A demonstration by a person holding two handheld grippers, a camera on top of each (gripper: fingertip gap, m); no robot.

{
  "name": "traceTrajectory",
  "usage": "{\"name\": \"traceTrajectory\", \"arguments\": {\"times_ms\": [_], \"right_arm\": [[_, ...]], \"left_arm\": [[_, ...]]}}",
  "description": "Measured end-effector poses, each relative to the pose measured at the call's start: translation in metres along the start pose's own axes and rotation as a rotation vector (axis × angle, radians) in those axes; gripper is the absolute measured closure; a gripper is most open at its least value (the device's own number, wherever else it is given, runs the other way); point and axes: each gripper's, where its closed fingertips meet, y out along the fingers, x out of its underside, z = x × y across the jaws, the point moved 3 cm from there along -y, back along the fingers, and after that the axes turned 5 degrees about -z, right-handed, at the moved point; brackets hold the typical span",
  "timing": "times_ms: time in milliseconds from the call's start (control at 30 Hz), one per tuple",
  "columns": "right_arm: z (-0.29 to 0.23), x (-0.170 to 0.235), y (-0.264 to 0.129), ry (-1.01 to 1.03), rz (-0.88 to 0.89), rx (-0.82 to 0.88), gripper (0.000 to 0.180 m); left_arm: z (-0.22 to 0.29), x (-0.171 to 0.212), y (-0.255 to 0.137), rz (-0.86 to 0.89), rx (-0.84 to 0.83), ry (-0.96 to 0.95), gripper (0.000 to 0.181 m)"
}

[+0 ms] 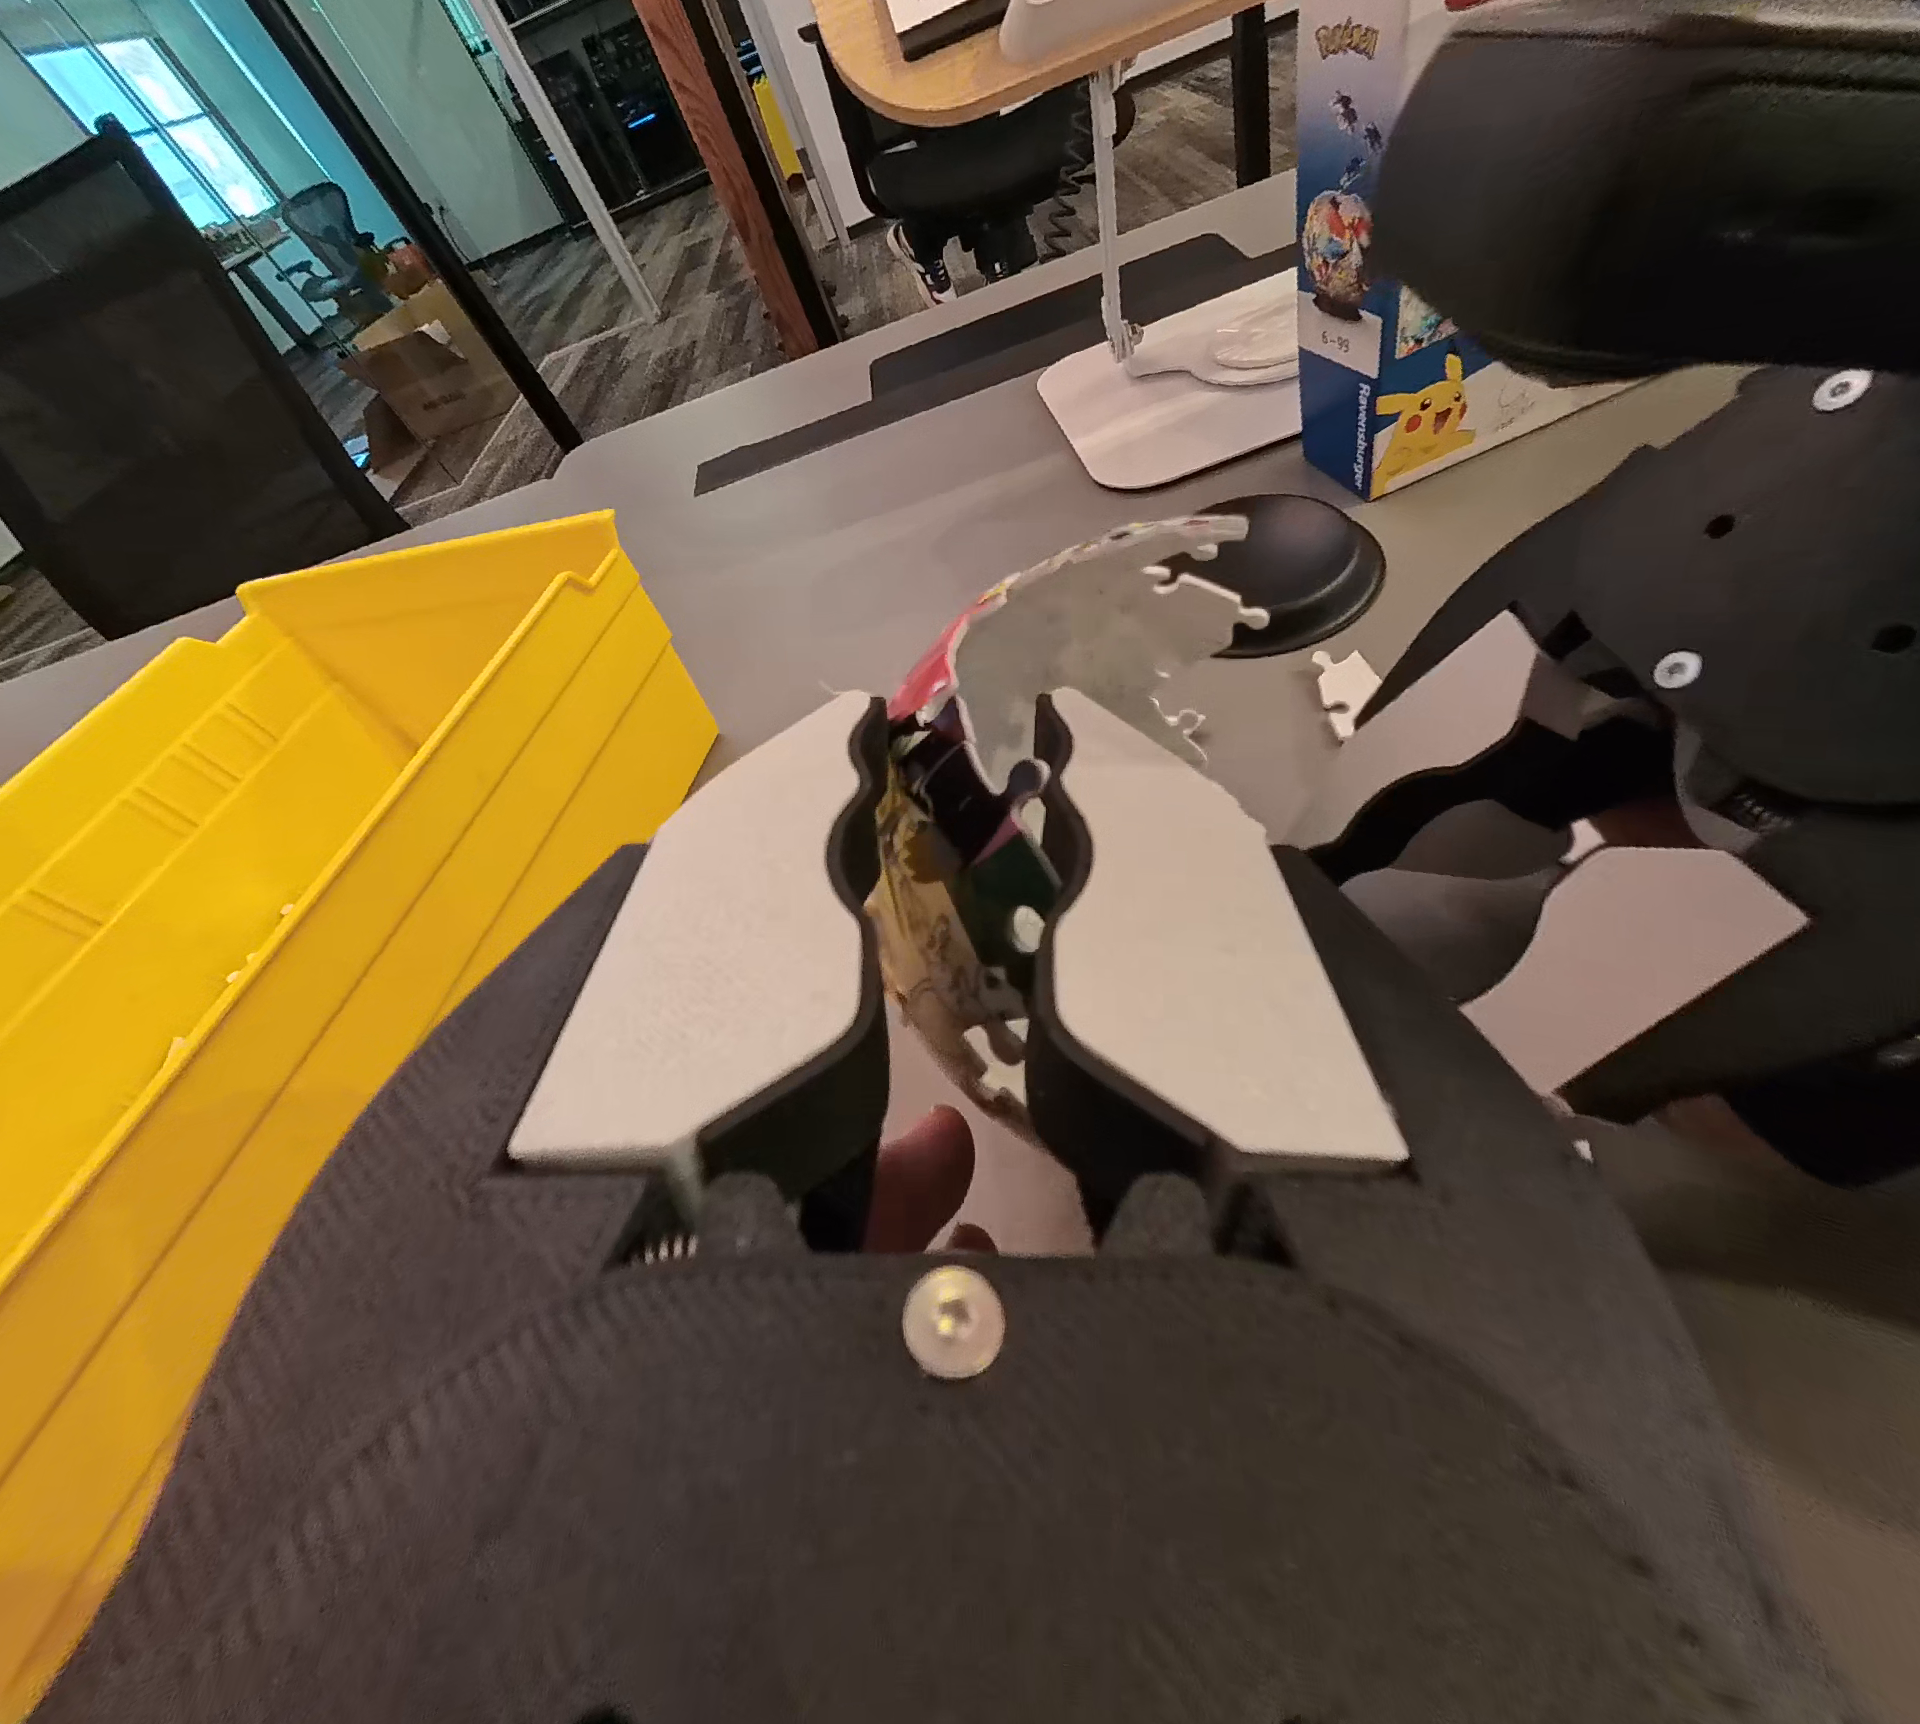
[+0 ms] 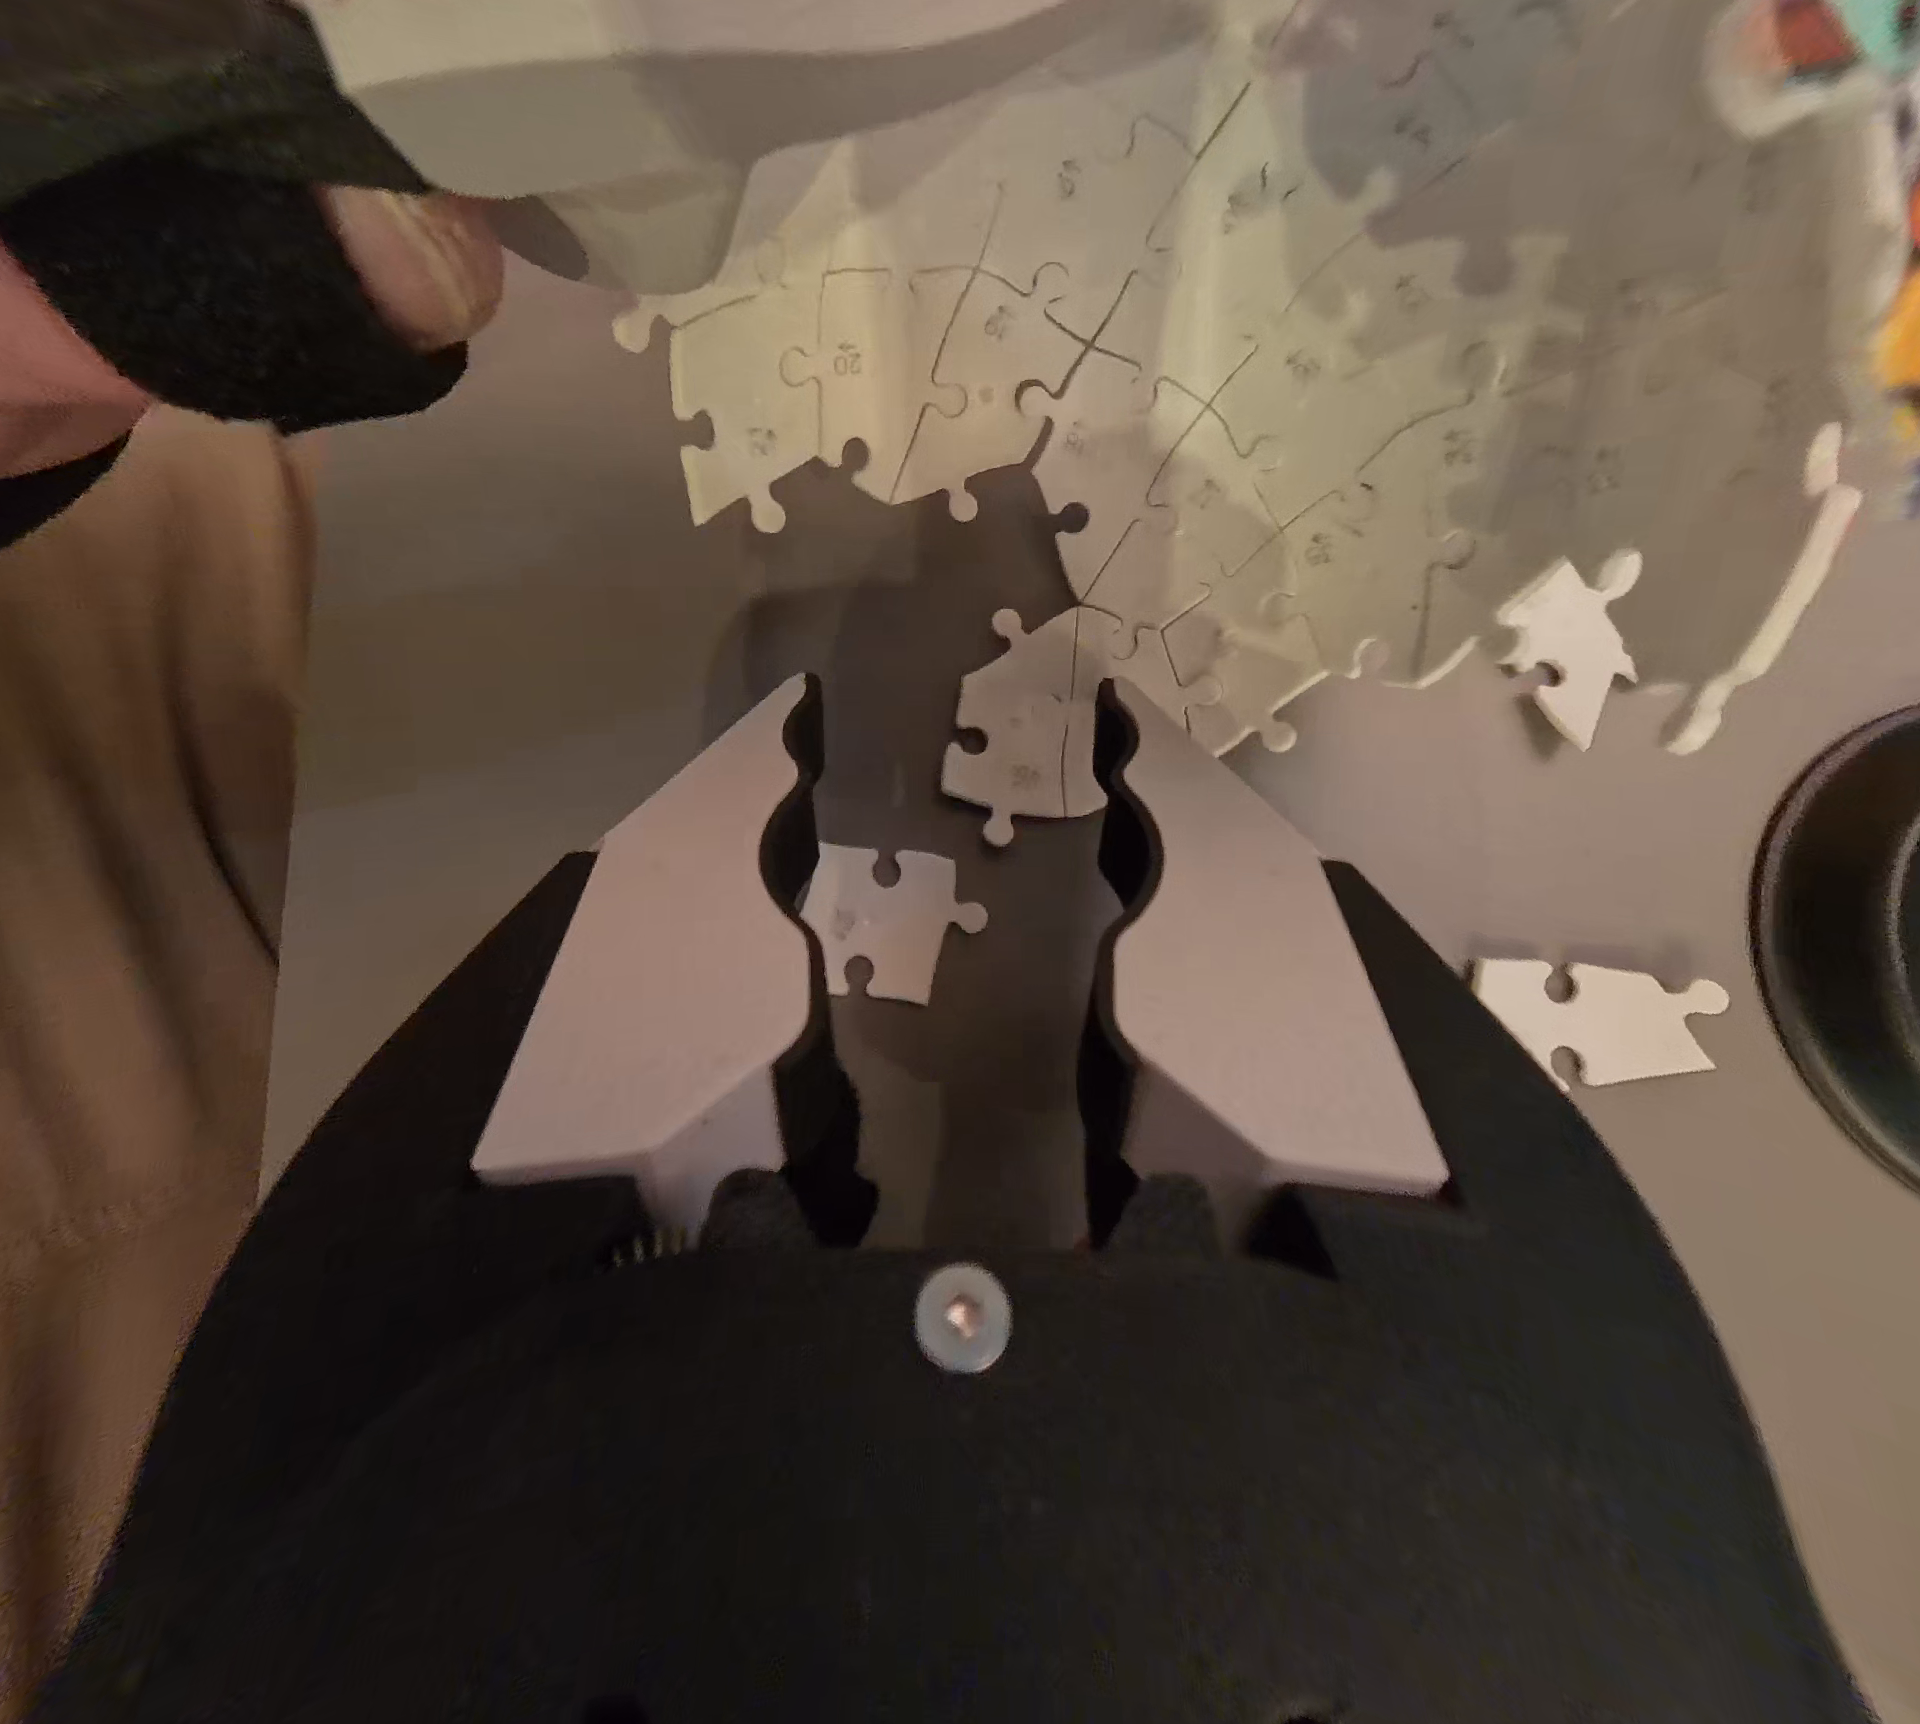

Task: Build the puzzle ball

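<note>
risk of joints popping apart if left claw point(image 1: 961, 801), clamped on curved shell point(image 1: 1091, 635), squeezes harder; right claw point(image 2: 961, 760) open above loose piece point(image 2: 894, 931).

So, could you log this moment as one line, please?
left gripper: shut on ball section | right gripper: open above loose piece

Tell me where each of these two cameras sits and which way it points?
Left wrist view: on the left claw, looking across the grey table; it grips the curved half-built puzzle shell; a fingertip shows.
Right wrist view: on the open right claw, looking down at loose white puzzle pieces; a gloved thumb shows.
Shared: the shell and the round black stand.
</note>
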Motion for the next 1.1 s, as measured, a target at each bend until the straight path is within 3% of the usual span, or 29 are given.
{"name": "traceTrajectory", "arguments": {"times_ms": [400, 633, 1100], "right_arm": [[-0.004, -0.004, 0.006, -0.085, 0.020, 0.036, 0.128], [-0.008, -0.005, 0.002, -0.105, 0.019, 0.035, 0.126], [-0.011, -0.015, -0.034, -0.092, 0.104, 0.017, 0.124]], "left_arm": [[-0.003, 0.002, -0.001, 0.007, -0.010, -0.013, 0.158], [-0.008, 0.004, -0.002, 0.012, -0.036, -0.045, 0.170], [-0.018, 0.012, 0.001, -0.012, -0.019, -0.142, 0.172]]}}
